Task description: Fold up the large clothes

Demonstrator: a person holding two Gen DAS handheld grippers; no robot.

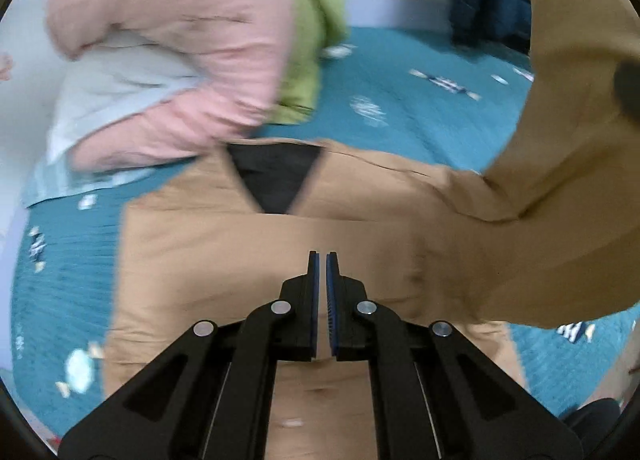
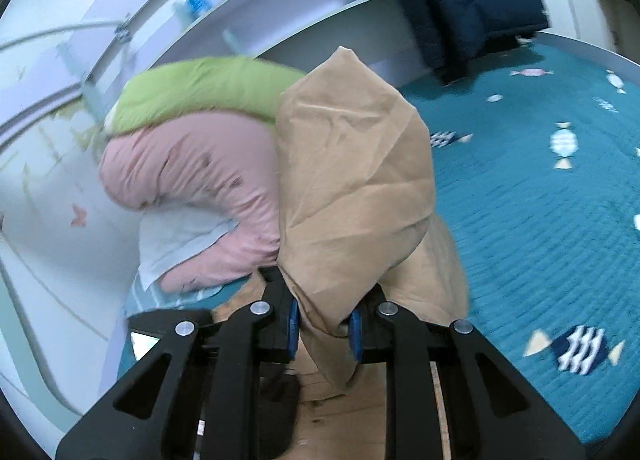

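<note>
A large tan garment (image 1: pixel 248 260) with a black lining at its neck (image 1: pixel 276 176) lies spread on the teal bedspread (image 1: pixel 400 116). My left gripper (image 1: pixel 321 260) hovers over its middle, jaws nearly together with nothing between them. My right gripper (image 2: pixel 322 324) is shut on a bunched fold of the tan garment (image 2: pixel 352 196), which stands up in front of the camera. That lifted part shows at the right of the left wrist view (image 1: pixel 560 180). The right gripper's fingertips are hidden by cloth.
A pile of pink (image 1: pixel 180 40), green (image 1: pixel 316 12) and pale blue (image 1: pixel 120 100) clothes lies at the bed's far left. It also shows in the right wrist view (image 2: pixel 192 180). A dark blue quilted item (image 2: pixel 468 0) hangs at the back. A white wall and shelf (image 2: pixel 280 12) stand behind the bed.
</note>
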